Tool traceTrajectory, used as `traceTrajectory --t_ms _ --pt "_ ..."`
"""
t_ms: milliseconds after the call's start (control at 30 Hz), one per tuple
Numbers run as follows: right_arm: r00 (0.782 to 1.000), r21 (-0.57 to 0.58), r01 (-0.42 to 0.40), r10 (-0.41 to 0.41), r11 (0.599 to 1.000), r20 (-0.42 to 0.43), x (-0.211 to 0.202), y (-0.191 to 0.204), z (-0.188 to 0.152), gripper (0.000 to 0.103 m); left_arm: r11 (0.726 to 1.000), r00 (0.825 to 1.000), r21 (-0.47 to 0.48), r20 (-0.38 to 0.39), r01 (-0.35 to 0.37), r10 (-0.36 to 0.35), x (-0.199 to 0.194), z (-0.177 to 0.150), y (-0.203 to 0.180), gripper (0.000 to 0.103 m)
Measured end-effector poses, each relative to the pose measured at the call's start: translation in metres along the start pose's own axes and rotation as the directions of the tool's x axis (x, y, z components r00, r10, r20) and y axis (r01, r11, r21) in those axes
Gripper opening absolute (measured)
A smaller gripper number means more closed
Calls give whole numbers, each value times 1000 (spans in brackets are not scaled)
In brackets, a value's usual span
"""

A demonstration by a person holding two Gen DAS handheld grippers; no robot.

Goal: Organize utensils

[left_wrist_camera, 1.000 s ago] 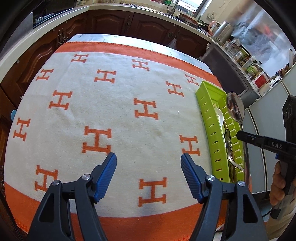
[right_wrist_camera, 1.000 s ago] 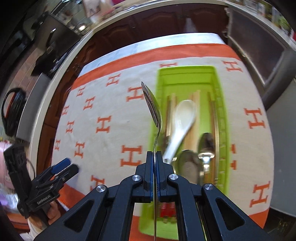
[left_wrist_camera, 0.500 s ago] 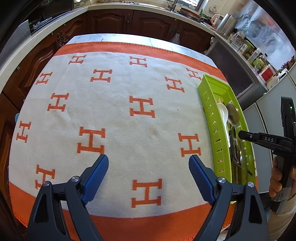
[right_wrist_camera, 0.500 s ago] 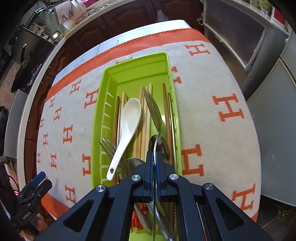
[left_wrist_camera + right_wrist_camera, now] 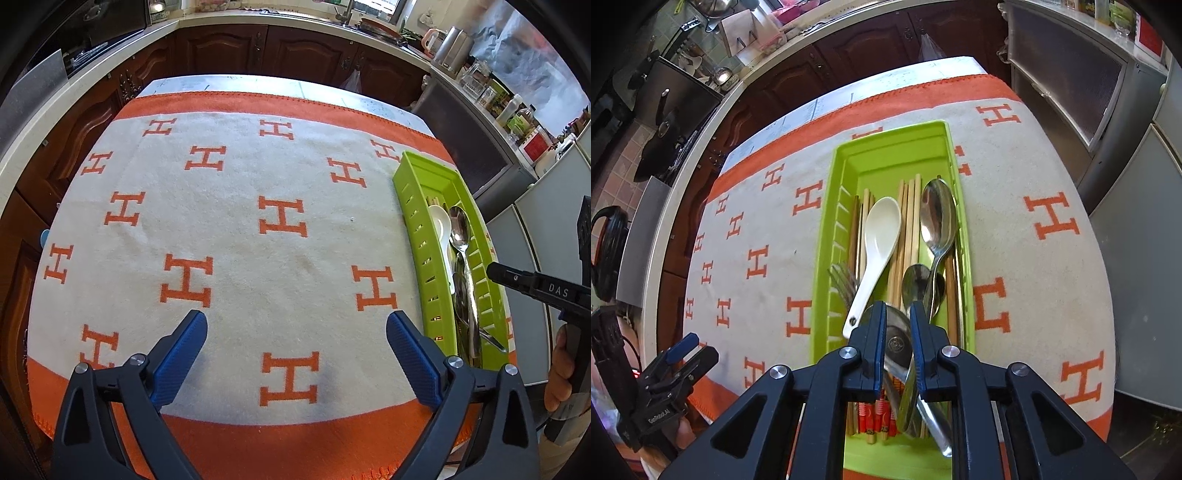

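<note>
a: starting at the left, what's there?

b: the left gripper point(image 5: 295, 343), its blue fingers point(image 5: 181, 354) spread wide with nothing between them, hovering over the orange-and-white cloth point(image 5: 229, 236) on the counter point(image 5: 229, 79). in the right wrist view it sits low at the left edge, held in a hand.

a: and moving right?

b: one green tray point(image 5: 827, 236) on the cloth's right side. inside i count one white ceramic spoon point(image 5: 875, 251), one fork point(image 5: 842, 282) at its left, a bundle of wooden chopsticks point(image 5: 908, 221) too overlapped to count, and at least three metal spoons.

a: where's the long metal spoon point(image 5: 936, 221)?

b: lying flat in the tray along its right wall, bowl towards the far end, handle running back under the right gripper point(image 5: 897, 317).

a: is that gripper holding it?

b: no. its fingers point(image 5: 877, 332) are parted a little, poised above the tray's near end, with the handle just below and right of the gap. from the left wrist view the right gripper reaches in level from the right, a hand point(image 5: 559, 384) on its grip.
</note>
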State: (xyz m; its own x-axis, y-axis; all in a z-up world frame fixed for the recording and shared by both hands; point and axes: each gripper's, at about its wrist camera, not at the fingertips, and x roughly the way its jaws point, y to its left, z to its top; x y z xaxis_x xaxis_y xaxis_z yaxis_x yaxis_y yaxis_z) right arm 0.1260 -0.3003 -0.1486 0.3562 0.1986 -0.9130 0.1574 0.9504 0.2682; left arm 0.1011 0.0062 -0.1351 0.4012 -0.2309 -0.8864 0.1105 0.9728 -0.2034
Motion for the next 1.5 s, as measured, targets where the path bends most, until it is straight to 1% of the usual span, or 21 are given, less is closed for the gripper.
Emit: traceTrajectory --t_ms 300,433,533,600,667,733,800,867,900,1033,1067,1133,1200,1267,1300,1500 --pt "1000 -42 -24 25 999 7 -18 17 -33 14 1000 1000 9 25 -6 6 -18 -7 -4 98" --pt "999 -63 -31 32 998 13 -28 28 -50 16 1000 999 15 33 -6 5 -28 -12 -7 99" --pt "999 -85 -32 35 996 29 -39 37 -62 21 1000 999 22 52 -11 9 -39 -16 -12 99" --pt "998 -98 -31 36 995 54 -50 45 -69 25 999 996 23 79 -30 28 -50 -18 -15 99" --pt "996 -106 -25 34 994 85 -64 52 -75 33 999 993 21 106 -50 47 -61 -18 -18 99" --pt "992 -108 -25 38 994 122 -79 58 -80 37 998 989 20 134 -63 59 -76 -17 -21 101" --pt "987 -122 -19 38 992 154 -92 65 -83 41 997 984 23 166 -70 66 -88 -16 -25 102" --pt "982 -129 -19 42 991 184 -106 72 -85 51 996 975 23 207 -84 78 -103 -16 -30 102" --pt "978 -129 -25 51 991 203 -114 76 -87 52 996 972 23 221 -88 81 -108 -16 -32 102" --pt "958 -137 1 39 991 284 -144 90 -90 63 991 955 22 272 -131 120 -127 -18 -42 102" --pt "952 -143 8 36 990 305 -152 94 -91 67 990 949 22 287 -142 129 -131 -19 -44 102" --pt "940 -155 25 30 988 341 -164 102 -94 71 986 936 21 317 -166 151 -138 -20 -48 102" --pt "928 -168 53 14 984 373 -174 110 -99 72 981 919 15 353 -195 178 -146 -22 -52 102" --pt "920 -180 76 1 981 393 -180 116 -102 74 979 910 13 371 -205 186 -151 -23 -55 102" --pt "919 -184 78 1 980 395 -182 118 -103 74 978 906 14 380 -210 189 -153 -23 -56 102" --pt "925 -197 79 2 977 380 -181 123 -105 74 975 896 11 396 -224 201 -159 -24 -57 102"
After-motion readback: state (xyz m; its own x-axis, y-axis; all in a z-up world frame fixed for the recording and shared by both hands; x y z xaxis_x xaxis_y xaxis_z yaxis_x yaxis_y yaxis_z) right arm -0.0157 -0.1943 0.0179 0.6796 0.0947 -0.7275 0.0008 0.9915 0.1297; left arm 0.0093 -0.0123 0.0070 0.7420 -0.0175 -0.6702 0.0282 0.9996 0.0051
